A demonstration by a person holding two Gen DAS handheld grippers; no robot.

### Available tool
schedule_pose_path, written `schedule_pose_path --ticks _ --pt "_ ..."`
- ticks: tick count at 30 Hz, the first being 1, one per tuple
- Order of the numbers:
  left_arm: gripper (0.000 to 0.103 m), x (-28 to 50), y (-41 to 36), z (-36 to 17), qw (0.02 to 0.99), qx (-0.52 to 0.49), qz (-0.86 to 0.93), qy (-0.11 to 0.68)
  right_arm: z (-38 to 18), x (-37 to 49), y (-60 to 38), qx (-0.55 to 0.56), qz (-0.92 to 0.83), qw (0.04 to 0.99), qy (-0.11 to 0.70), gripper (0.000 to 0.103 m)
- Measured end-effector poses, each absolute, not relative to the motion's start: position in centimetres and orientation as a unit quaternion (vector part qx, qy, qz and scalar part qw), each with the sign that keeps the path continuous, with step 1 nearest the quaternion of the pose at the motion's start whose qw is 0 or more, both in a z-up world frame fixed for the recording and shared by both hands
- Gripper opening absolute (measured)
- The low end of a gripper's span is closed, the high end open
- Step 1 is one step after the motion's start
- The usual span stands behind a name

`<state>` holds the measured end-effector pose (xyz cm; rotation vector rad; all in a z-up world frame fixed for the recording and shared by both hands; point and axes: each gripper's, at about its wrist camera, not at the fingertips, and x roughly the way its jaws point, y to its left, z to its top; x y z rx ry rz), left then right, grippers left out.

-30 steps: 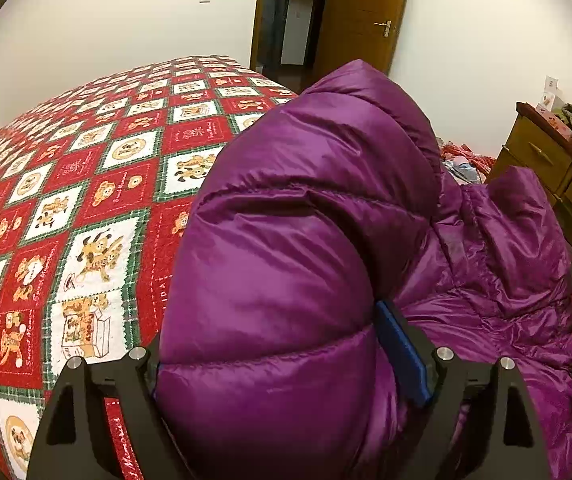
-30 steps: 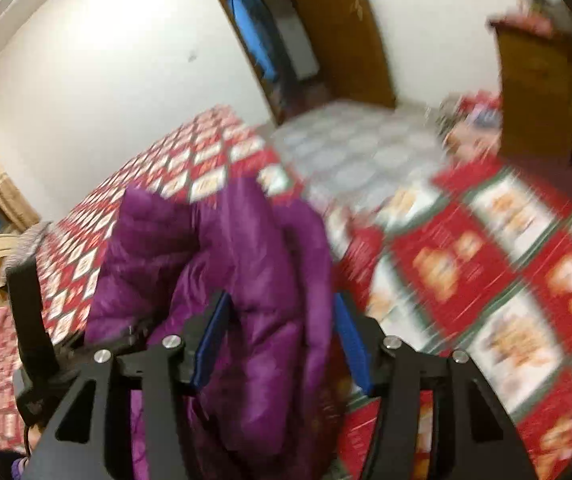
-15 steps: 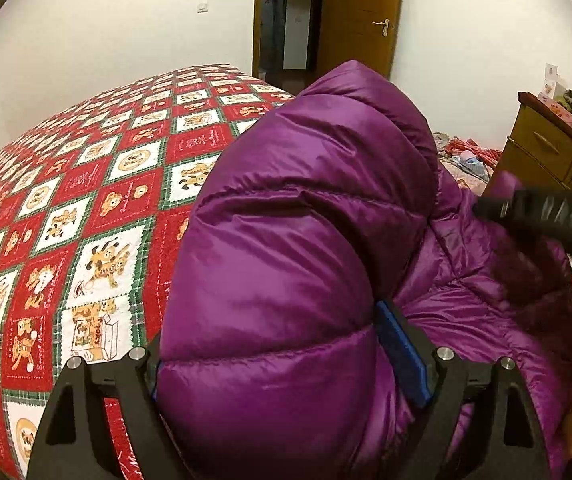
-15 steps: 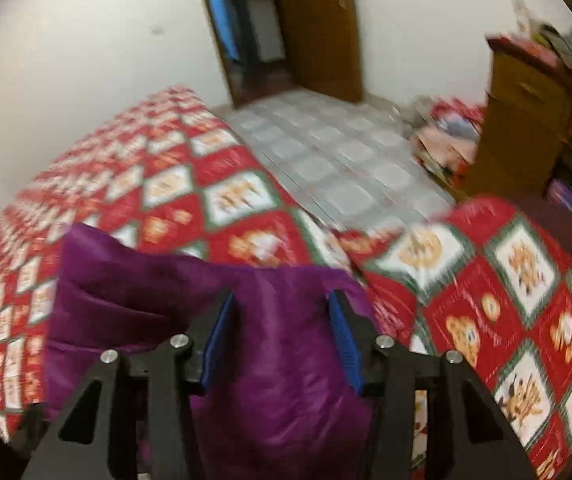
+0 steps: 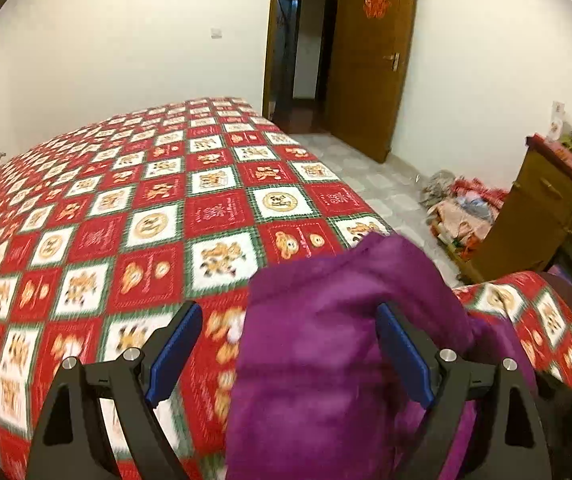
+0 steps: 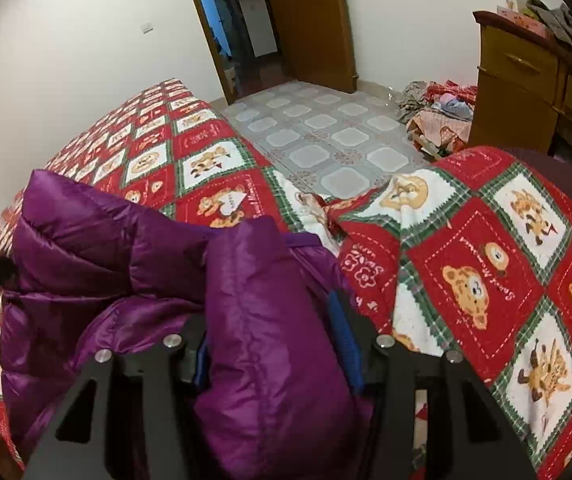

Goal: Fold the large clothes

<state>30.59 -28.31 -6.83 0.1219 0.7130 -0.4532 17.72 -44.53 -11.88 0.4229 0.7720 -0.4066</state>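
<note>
Fabric of a purple down jacket [image 5: 325, 344] fills the lower middle of the left wrist view, lying on the bed's red patchwork quilt [image 5: 158, 216]; the left gripper [image 5: 289, 352] is spread wide, its left pad clear of the cloth, so it is released. In the right wrist view, the right gripper [image 6: 274, 344] is clenched on a thick fold of the jacket [image 6: 262, 320], near the bed's edge, with a wooden dresser [image 6: 525, 80] beyond.

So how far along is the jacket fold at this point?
Early to midway. The purple down jacket lies bunched on the patchwork quilt, no neat fold visible. The right gripper clamps a padded section; the left gripper stands open around another part. Flattening and final folds remain.
</note>
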Motion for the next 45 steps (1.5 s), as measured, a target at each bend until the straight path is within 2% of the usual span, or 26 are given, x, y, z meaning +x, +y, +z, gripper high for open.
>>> schedule_pose_path --ticks 4,7,14,17,21,24,28,31,37,45 --pt "0.089 33.2 -31.2 -9.5 0.9 0.102 -0.198 0.375 -12.0 17.7 -44.5 0.202 -0.196 0.885 0.371 0.052" --pt "0.091 34.0 -31.3 -11.3 0.889 0.09 -0.198 0.402 -12.0 17.8 -44.5 0.199 -0.198 0.885 0.371 0.052" --pt "0.093 33.9 -31.6 -13.2 0.891 0.086 -0.196 0.4 -12.0 17.9 -44.6 0.21 -0.194 0.886 0.366 0.053" --pt "0.093 34.1 -31.2 -13.5 0.887 0.078 -0.203 0.407 -11.9 17.4 -45.1 0.225 -0.195 0.886 0.357 0.052" --pt "0.093 33.9 -31.1 -13.5 0.887 0.079 -0.208 0.404 -11.2 15.6 -45.6 0.232 -0.228 0.888 0.326 0.056" --pt "0.093 33.6 -31.4 -13.3 0.89 0.093 -0.203 0.397 -11.3 15.8 -45.3 0.216 -0.236 0.886 0.336 0.058" --pt "0.093 33.6 -31.3 -13.2 0.889 0.092 -0.204 0.401 -12.3 16.3 -46.6 0.251 -0.216 0.878 0.346 0.062" --pt "0.093 33.3 -30.5 -12.7 0.88 0.085 -0.219 0.413 -12.4 17.0 -46.1 0.225 -0.224 0.878 0.358 0.063" --pt "0.093 27.8 -25.5 -10.1 0.882 0.06 -0.244 0.399 -12.4 17.2 -46.1 0.218 -0.226 0.877 0.363 0.064" --pt "0.093 25.1 -24.4 -12.3 0.882 0.061 -0.239 0.401 -10.2 14.2 -43.8 0.172 -0.25 0.884 0.355 0.065"
